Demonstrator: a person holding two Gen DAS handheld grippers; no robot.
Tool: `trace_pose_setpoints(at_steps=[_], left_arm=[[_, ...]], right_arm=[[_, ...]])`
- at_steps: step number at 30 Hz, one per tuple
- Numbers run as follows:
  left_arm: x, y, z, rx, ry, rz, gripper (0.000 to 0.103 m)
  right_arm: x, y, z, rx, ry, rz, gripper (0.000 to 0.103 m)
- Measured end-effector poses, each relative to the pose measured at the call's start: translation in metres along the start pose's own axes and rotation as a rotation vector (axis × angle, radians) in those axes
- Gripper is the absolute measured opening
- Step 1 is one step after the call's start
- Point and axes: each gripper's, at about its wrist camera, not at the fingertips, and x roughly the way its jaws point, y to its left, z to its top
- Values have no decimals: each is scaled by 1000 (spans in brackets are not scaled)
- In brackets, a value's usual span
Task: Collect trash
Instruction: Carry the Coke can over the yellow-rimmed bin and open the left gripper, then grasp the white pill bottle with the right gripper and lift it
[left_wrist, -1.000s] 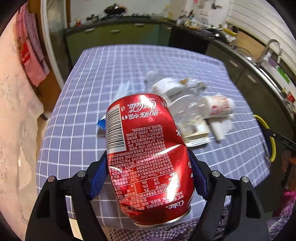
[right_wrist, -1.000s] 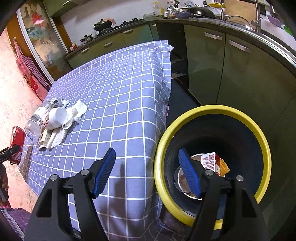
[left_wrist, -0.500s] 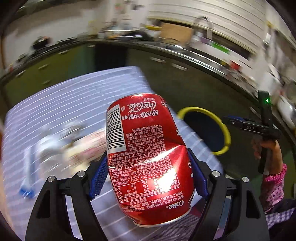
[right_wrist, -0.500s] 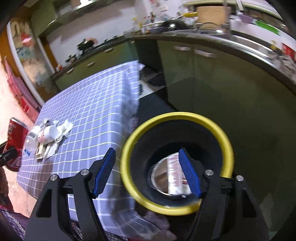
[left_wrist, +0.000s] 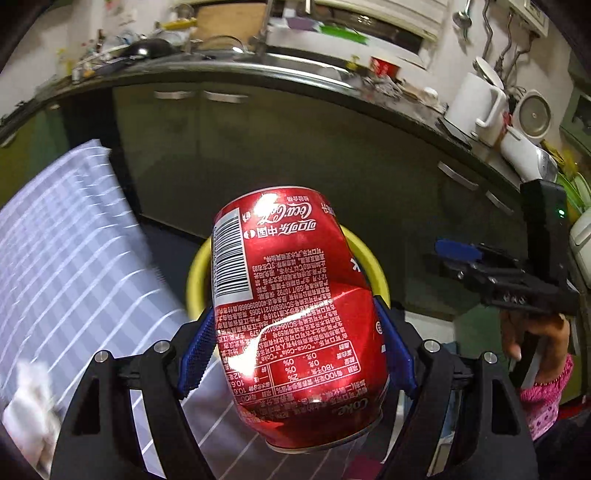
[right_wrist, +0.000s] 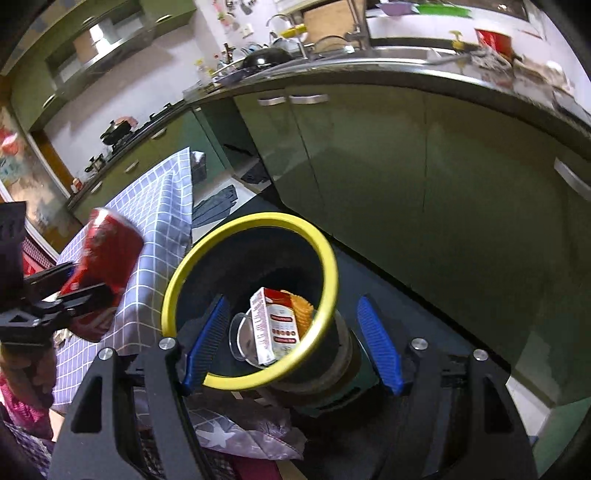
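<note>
Left wrist view: the left gripper (left_wrist: 295, 354) is grasping one dented red can (left_wrist: 295, 314) between its blue pads, clear of the desk (left_wrist: 74, 258). The can is sitting in front of the yellow rim of the bin (left_wrist: 364, 254), which is standing on the floor just beside the desk edge. One white crumpled piece of trash (left_wrist: 26, 398) is lying blurred on the checked cloth at lower left. The right gripper (left_wrist: 465, 258) is showing at the right, held off to the side.

Right wrist view: the right gripper (right_wrist: 291, 347) is standing released, jaws wide apart and holding nothing, aimed down at the one bin (right_wrist: 325, 266). Inside the bin one red-and-white carton (right_wrist: 275, 325) is lying against what is appearing to be a clear lid; an orange item behind it is too hidden to name. The can (right_wrist: 107, 254) is hanging over the desk corner, near the bin rim but not yet over the opening.

Progress, as a judgement: some trash is already binned; the can is awaiting release, and at least one piece is remaining on the desk.
</note>
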Motion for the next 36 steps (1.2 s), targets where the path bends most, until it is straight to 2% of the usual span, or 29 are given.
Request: trace_pose_setpoints(at_steps=[1, 3, 4, 7, 14, 20, 26, 30, 36], left_arm=[[10, -3, 4, 2, 7, 3, 78], [25, -7, 7, 2, 17, 17, 87], [28, -6, 9, -7, 18, 25, 87], [18, -1, 6, -41, -5, 24, 93], [-67, 26, -26, -130, -128, 102, 97], [-164, 51, -82, -204, -256, 226, 98], [-240, 69, -142, -229, -319, 369, 98], [-289, 90, -192, -253, -353, 484, 98], [-330, 121, -251, -349, -395, 549, 98]], right_arm=[[0, -2, 1, 4, 0, 1, 71], [2, -8, 3, 16, 0, 9, 71], [3, -10, 5, 20, -1, 16, 71], [4, -12, 9, 18, -10, 43, 71], [9, 9, 19, -27, -43, 113, 71], [13, 43, 10, -82, -26, 152, 72], [11, 110, -5, -188, -1, 214, 72], [18, 177, -14, -284, 27, 272, 72], [29, 290, -34, -465, 94, 362, 72]])
